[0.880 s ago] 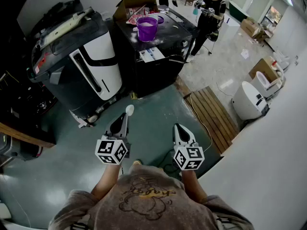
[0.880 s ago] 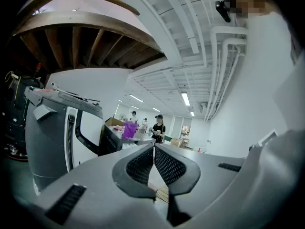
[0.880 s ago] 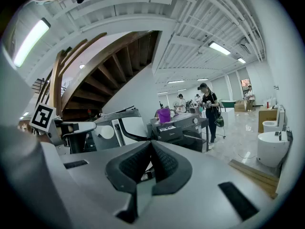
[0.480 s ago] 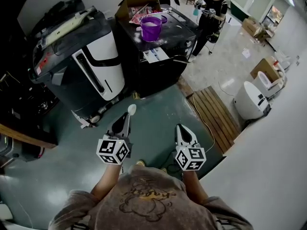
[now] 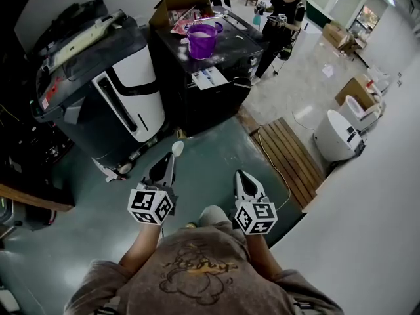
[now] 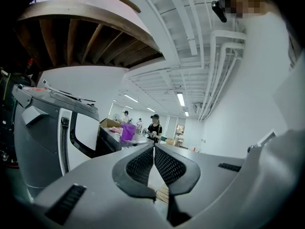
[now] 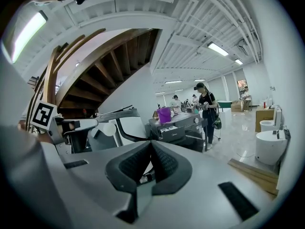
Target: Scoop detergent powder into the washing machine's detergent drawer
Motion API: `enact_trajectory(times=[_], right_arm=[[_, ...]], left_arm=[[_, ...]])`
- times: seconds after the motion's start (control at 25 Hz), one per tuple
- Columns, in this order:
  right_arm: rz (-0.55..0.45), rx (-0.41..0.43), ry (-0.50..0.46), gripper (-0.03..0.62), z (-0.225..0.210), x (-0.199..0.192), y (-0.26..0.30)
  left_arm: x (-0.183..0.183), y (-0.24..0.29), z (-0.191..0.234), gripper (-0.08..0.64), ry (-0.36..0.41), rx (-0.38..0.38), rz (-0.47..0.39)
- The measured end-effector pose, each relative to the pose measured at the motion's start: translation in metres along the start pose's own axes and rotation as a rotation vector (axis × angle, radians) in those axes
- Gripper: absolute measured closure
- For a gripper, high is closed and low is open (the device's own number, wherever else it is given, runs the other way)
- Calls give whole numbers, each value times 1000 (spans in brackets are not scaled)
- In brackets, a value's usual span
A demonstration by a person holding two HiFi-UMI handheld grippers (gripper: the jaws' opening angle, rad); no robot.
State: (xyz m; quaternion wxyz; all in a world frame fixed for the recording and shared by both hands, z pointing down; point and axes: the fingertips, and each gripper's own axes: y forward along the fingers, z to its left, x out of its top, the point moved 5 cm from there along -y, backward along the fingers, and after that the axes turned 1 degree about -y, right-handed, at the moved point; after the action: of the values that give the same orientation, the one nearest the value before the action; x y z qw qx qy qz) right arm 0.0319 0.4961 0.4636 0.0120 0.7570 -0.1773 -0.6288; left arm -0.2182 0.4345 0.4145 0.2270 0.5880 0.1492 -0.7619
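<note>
The detergent drawer (image 5: 209,77) looks to be the pale panel sticking out of the front top edge of the black washing machine (image 5: 216,104). It is well ahead of you across the green floor, too small from here to tell its compartments apart. On the machine's lid, behind the drawer, stands the purple tub (image 5: 201,39), with what seems to be white powder inside and more dusted round it. Your left gripper (image 5: 168,164) has its jaws pressed together on the handle of the white scoop (image 5: 177,148), whose bowl juts out past the jaw tips and appears empty. Your right gripper (image 5: 241,176) has its jaws closed too, with nothing I can make out between them. Both are held low in front of you and far from the machine, so the step in hand is the approach. Walk up square to the front of the machine, with the grey-and-white appliance (image 5: 125,100) on your left. Mind the wooden pallet (image 5: 292,156) and the cable beside it on your right. Keep the scoop's bowl level and facing up, and reach over the drawer into the tub. Take a modest load, so that nothing spills on the short way back down to the drawer.
</note>
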Motion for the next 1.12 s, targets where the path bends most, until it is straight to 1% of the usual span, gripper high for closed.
enact_trajectory(times=[0.24, 0.4, 0.68, 0.88, 1.12], right_arm=[[-3, 4, -5, 591, 5, 7, 22], [1, 17, -6, 591, 3, 7, 44], [-5, 25, 5, 591, -10, 14, 88], [3, 42, 11, 591, -22, 23, 124], [9, 57, 10, 591, -41, 44, 163]], left_arm=[[4, 16, 14, 537, -3, -9, 1], [1, 30, 26, 537, -5, -2, 9], [1, 66, 47, 537, 5, 8, 16], [5, 98, 63, 537, -4, 27, 18], [19, 140, 74, 537, -3, 43, 14]])
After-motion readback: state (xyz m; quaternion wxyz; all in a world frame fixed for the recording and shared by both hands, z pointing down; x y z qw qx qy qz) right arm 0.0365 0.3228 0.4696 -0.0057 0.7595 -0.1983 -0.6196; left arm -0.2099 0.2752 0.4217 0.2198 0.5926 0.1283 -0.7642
